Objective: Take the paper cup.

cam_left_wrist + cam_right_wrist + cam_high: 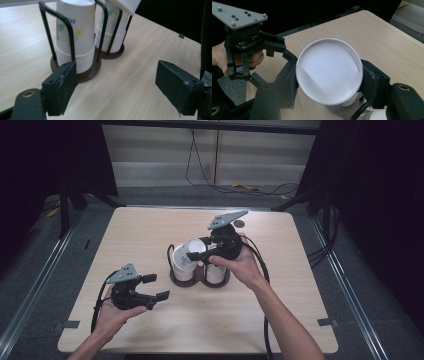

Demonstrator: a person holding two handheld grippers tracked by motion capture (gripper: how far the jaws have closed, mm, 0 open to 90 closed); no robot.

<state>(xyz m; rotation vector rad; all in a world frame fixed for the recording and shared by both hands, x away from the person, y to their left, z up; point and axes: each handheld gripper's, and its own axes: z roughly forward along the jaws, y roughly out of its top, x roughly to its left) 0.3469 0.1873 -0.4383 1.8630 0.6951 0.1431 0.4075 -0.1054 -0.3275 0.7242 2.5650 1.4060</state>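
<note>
Your right gripper (196, 254) sits just past the table's centre, its jaws clamped on the sides of a single white paper cup (329, 70). That cup is lifted and tipped, its open mouth facing the gripper's camera, hanging just above the left stack of flower-printed white paper cups (75, 37). A second stack of the same cups (112, 32) stands at 3 o'clock from the first. Both stacks sit in a dark 2-ring wire holder with a brown base (176, 281) on the pale wooden table (280, 250). Your left gripper (156, 287) rests at 8 o'clock from the holder, near it, its jaws spread wide and gripping nothing.
</note>
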